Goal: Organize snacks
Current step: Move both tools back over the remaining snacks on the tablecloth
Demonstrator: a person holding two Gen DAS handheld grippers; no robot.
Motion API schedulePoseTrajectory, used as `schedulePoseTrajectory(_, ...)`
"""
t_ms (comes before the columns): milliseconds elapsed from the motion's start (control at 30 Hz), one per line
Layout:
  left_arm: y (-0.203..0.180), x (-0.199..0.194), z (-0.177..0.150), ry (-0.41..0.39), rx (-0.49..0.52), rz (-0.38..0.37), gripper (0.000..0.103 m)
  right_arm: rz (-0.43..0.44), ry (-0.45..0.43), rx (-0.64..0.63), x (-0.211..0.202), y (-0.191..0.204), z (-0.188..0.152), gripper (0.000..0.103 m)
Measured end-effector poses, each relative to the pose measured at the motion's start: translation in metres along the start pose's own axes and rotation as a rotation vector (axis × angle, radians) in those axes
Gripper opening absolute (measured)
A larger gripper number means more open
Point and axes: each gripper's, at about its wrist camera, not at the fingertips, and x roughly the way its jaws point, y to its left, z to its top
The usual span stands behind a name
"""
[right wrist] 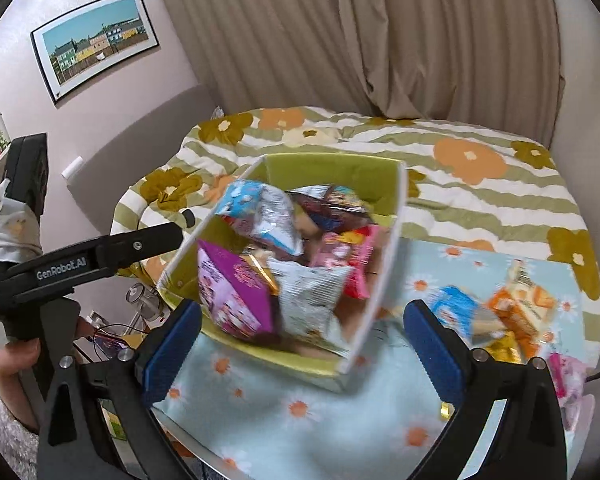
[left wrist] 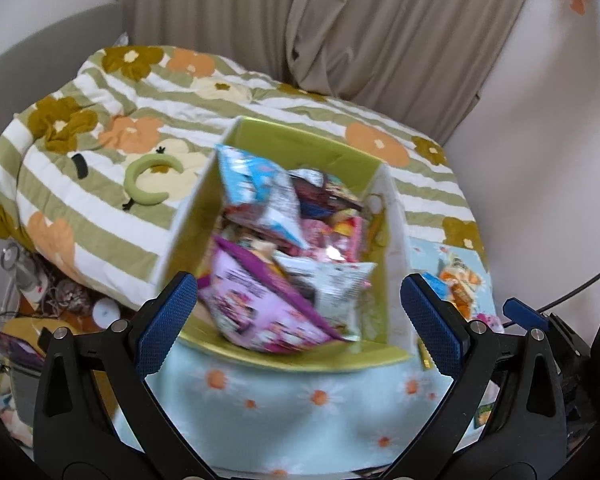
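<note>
Left wrist view: the left gripper (left wrist: 296,320) is hovering w/ fingers spread wide, nothing btwn the blue pads (left wrist: 166,320). Directly ahead of it is sitting the white-walled, green-lined open cardboard box (left wrist: 398,240), packed w/ snack packs: a purple-and-pink carton (left wrist: 256,304) nearest the fingers, a white crinkled foil bag (left wrist: 332,284) beside it, a light-blue-and-white bag (left wrist: 260,196) leaning toward the box's far left. The box's long axis is running away from the fingers. Right of the box, an orange-and-blue snack bag (left wrist: 460,280) is lying loose on the pale-blue daisy-print cloth (left wrist: 284,396). Behind the box is the striped flower quilt (left wrist: 100,128), w/ a green curved headband (left wrist: 144,184) on it, well left of the box. Picture is motion-blurred, so pack labels are unreadable.

Right wrist view: the right gripper (right wrist: 302,344) is also holding its fingers wide apart, empty. The box is lying ahead and slightly left of it, near corner pointing at the fingers. Right of the box, several loose packs are waiting on the cloth: the orange-and-blue bag (right wrist: 516,308), a small blue pack (right wrist: 454,308), a pink pack (right wrist: 566,372) at the cloth's right edge. The other gripper's black arm is showing left of the box.

Judgement: loose packs are lying right of the box, so the right gripper is nearer them; cloth right of the box gives open approach room, but the pink pack is close to the cloth's edge, and the box is nearly full.
</note>
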Motion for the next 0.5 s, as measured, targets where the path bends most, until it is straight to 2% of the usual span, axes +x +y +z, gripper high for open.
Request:
schedulePoseTrajectory(233,-0.076,-0.015,-0.035,-0.021,0.046,0.013,0.101,-0.056,-0.023,0.026,-0.056,-0.059,-0.024,0.101)
schedulePoseTrajectory(367,-0.119,-0.018,-0.056,-0.02,0.051,-0.007,0.101,-0.108,-0.023,0.033,-0.085,-0.099,-0.039,0.101)
schedulePoseTrajectory(500,-0.16,-0.02,-0.079,-0.029,0.082,0.0,0.101,-0.118,-0.036,0.059,-0.111,-0.139,-0.051,0.101)
